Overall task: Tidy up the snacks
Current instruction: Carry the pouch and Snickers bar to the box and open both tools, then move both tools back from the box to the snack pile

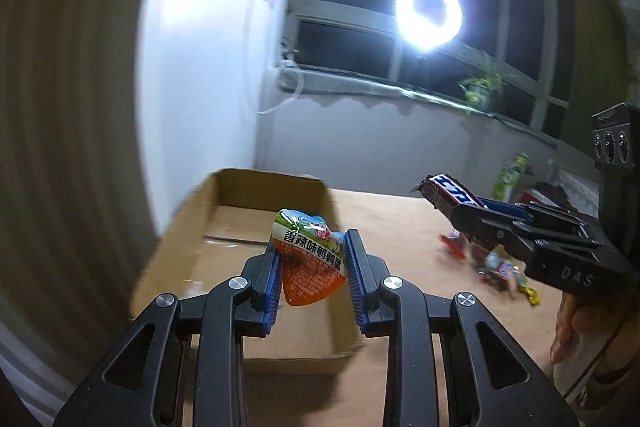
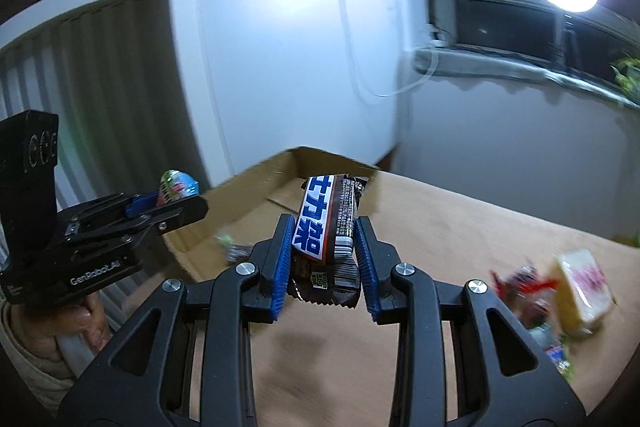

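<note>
My left gripper [image 1: 314, 247] is shut on an orange and green snack packet [image 1: 310, 267] and holds it over an open cardboard box [image 1: 268, 191]. That gripper [image 2: 176, 201] and its packet [image 2: 176, 183] also show at the left of the right wrist view, by the box's near corner. My right gripper [image 2: 324, 227] is shut on a brown chocolate bar [image 2: 316, 223] with a blue and white label, above the wooden table [image 2: 460, 227] just short of the box [image 2: 256, 195]. In the left wrist view the right gripper [image 1: 476, 213] and the bar [image 1: 450, 191] come in from the right.
Several loose snacks [image 1: 500, 269] lie on the table right of the box, among them a yellow-white packet [image 2: 584, 291]. A green packet [image 1: 510, 177] stands at the back. A ring light [image 1: 428, 13] and a plant [image 1: 480, 87] are by the window. A white wall stands behind the box.
</note>
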